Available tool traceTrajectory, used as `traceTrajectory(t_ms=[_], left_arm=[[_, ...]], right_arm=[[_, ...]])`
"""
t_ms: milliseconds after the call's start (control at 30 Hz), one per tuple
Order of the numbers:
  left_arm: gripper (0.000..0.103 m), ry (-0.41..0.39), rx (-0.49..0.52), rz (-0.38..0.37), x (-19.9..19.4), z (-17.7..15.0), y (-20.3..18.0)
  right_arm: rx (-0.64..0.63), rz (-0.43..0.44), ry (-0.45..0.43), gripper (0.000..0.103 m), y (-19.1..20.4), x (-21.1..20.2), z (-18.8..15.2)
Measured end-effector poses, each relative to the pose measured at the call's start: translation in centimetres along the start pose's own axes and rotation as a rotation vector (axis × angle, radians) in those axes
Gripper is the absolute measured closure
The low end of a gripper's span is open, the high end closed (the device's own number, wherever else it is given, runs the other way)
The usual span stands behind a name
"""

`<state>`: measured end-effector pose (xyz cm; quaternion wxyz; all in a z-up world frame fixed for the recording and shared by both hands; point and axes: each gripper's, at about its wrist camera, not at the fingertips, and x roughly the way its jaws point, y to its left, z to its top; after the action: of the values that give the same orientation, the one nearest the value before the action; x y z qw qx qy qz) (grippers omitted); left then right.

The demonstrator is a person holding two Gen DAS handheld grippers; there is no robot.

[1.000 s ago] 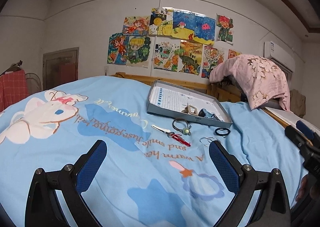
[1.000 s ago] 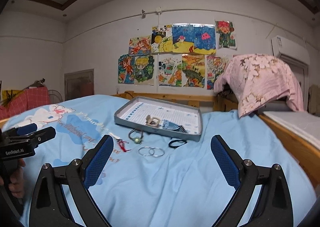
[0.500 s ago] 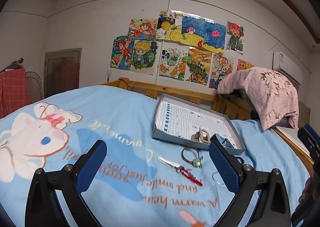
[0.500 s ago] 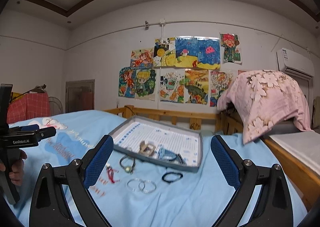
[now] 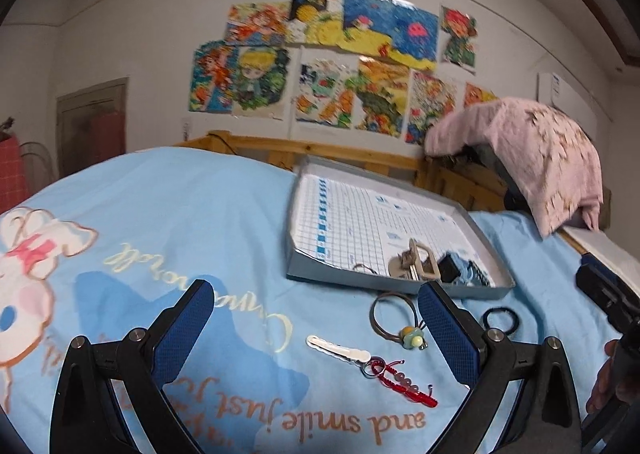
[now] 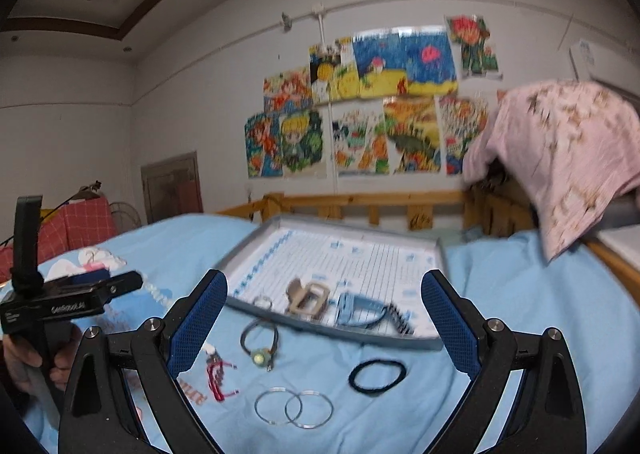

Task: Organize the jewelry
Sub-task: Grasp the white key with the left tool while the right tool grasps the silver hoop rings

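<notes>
A grey tray (image 5: 304,213) (image 6: 256,250) lies on the blue bedspread and holds a beige clip (image 5: 414,264) (image 6: 308,296) and blue hair pieces (image 6: 356,308). In front of it lie a hair tie with a green bead (image 5: 394,324) (image 6: 260,342), a white hair clip (image 5: 338,348), a red bead bracelet (image 5: 400,378) (image 6: 218,374), a black hair band (image 5: 500,320) (image 6: 376,374) and two silver rings (image 6: 294,410). My left gripper (image 5: 316,328) is open and empty above the white clip. My right gripper (image 6: 324,322) is open and empty above the loose pieces.
A wooden bed rail (image 6: 380,205) runs behind the tray. A pink floral cloth (image 5: 540,157) (image 6: 568,149) hangs at the right. A red checked cloth (image 6: 76,221) is at the far left. Drawings cover the wall (image 5: 320,65).
Both grippers have moved forward and lower toward the tray and the loose jewelry, which now appear larger. Both stay open and empty.
</notes>
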<state>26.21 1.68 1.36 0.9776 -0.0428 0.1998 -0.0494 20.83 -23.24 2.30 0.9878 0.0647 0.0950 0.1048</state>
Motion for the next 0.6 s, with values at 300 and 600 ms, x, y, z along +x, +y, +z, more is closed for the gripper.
traceTrajectory(t_ms=[300, 600], left_arm=[[0.018, 0.128, 0.024, -0.1, 4.4, -1.6, 0.9], [0.025, 0.231, 0.014, -0.163, 6.4, -3.9, 1.2]], right_arm=[[0.011, 0.082, 0.209, 0.03, 0.7, 4.3, -4.3], [0.024, 0.066, 0.341, 0.032, 0.5, 5.9, -6.4]])
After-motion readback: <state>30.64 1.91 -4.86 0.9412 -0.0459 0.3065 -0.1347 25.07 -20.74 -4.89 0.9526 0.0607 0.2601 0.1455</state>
